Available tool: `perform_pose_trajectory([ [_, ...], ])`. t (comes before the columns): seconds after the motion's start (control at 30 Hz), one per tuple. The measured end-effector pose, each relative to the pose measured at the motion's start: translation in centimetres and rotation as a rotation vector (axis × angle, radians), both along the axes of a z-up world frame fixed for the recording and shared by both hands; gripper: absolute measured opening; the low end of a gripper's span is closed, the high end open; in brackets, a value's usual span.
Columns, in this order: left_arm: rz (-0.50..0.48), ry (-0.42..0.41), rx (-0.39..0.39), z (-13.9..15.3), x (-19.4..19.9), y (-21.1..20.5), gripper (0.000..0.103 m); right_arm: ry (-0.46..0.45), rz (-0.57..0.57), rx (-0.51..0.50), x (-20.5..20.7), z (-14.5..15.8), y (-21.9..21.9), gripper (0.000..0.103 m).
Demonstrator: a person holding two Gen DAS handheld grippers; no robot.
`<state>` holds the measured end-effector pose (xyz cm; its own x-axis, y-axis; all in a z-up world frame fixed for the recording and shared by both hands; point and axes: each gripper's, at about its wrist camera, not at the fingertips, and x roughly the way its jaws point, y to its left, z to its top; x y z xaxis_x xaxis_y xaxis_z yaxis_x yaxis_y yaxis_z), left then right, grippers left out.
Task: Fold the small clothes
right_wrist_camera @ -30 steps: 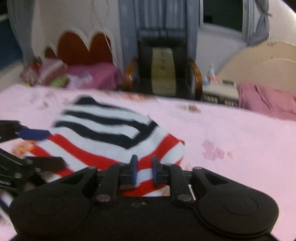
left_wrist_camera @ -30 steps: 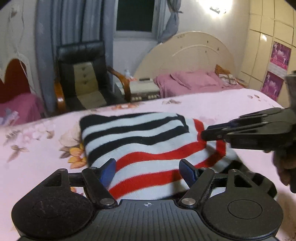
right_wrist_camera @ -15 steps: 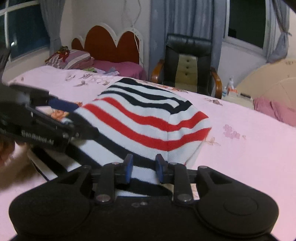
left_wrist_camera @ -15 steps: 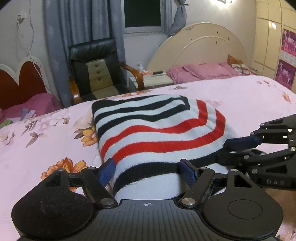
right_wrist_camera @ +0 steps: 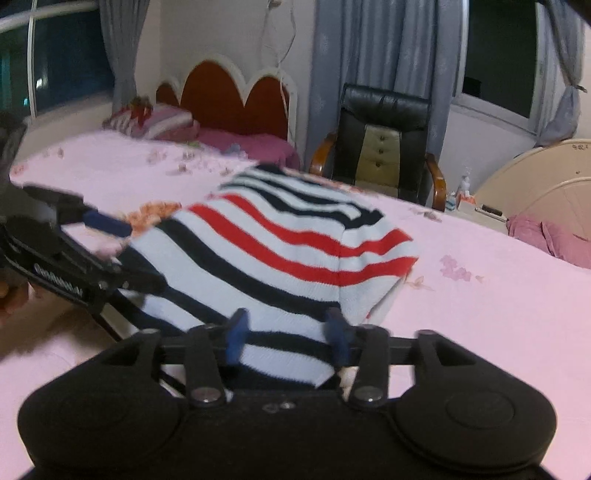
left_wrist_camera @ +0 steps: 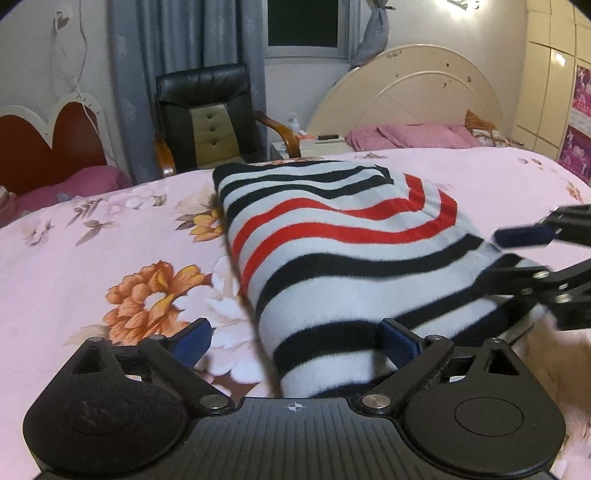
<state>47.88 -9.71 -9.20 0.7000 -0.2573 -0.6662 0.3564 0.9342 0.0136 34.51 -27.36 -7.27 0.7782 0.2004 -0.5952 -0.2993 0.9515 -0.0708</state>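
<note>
Left wrist view shows the pink floral bed (left_wrist_camera: 110,266) carrying the folded striped sweater (left_wrist_camera: 343,254) (red and black bands on white), its near edge lying loose between the just-widened jaws of the left hand-held gripper (left_wrist_camera: 295,339) and right hand-held gripper (right_wrist_camera: 288,336).

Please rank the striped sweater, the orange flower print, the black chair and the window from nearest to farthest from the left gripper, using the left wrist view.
1. Striped sweater, reaching between the left gripper fingers.
2. Orange flower print, left.
3. Black chair, beyond the bed.
4. Window, back wall.
</note>
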Motion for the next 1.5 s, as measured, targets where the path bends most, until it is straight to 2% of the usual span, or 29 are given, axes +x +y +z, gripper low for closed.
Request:
perform_pose_trajectory([
  [0.03,-0.001,0.001,0.003,0.0,-0.1,0.2,0.096,-0.014,-0.016,0.024,-0.4,0.3,-0.4,0.07],
  [0.1,-0.003,0.003,0.008,0.0,-0.2,0.3,0.096,-0.018,-0.046,0.104,-0.9,0.8,-1.6,0.07],
  [0.27,-0.001,-0.002,0.001,0.3,-0.3,0.3,0.096,0.047,-0.155,0.361,-0.5,1.1,-6.0,0.07],
  [0.33,-0.006,0.005,-0.024,0.6,-0.1,0.5,0.096,0.077,-0.186,0.461,-0.2,1.0,-7.8,0.07],
  [0.37,-0.01,0.017,-0.052,0.7,0.1,0.7,0.096,0.09,-0.197,0.505,-0.2,0.9,-8.5,0.07],
  [0.5,0.019,0.091,-0.242,0.8,1.8,3.2,0.096,0.182,-0.238,0.676,1.0,-0.3,-11.4,0.073],
  [0.6,0.076,0.18,-0.44,0.0,4.0,5.8,0.096,0.251,-0.28,0.838,2.1,-1.9,-13.4,0.073],
  [0.7,0.107,0.266,-0.565,-1.4,5.7,7.3,0.096,0.298,-0.311,0.966,3.3,-3.6,-14.8,0.073],
  [0.77,0.106,0.311,-0.616,-2.4,6.5,7.6,0.092,0.322,-0.317,0.973,4.0,-4.2,-15.0,0.073],
  [0.8,0.096,0.334,-0.635,-2.9,6.8,7.6,0.087,0.333,-0.315,0.968,4.3,-4.5,-15.0,0.073],
  [0.83,0.088,0.359,-0.645,-3.4,7.1,7.4,0.077,0.348,-0.31,0.96,4.7,-4.7,-14.8,0.073],
  [1.0,0.068,0.4,-0.642,-4.5,8.1,6.3,0.077,0.39,-0.268,0.881,6.2,-5.2,-13.5,0.069],
  [1.17,0.055,0.415,-0.644,-4.7,9.8,5.3,0.078,0.407,-0.228,0.859,7.5,-5.1,-12.8,0.069],
  [1.43,0.028,0.403,-0.576,-4.2,11.6,3.8,0.078,0.392,-0.162,0.751,9.1,-4.3,-10.7,0.066],
  [1.5,0.024,0.391,-0.559,-4.0,11.7,3.7,0.078,0.386,-0.137,0.729,9.5,-4.3,-10.5,0.062],
])
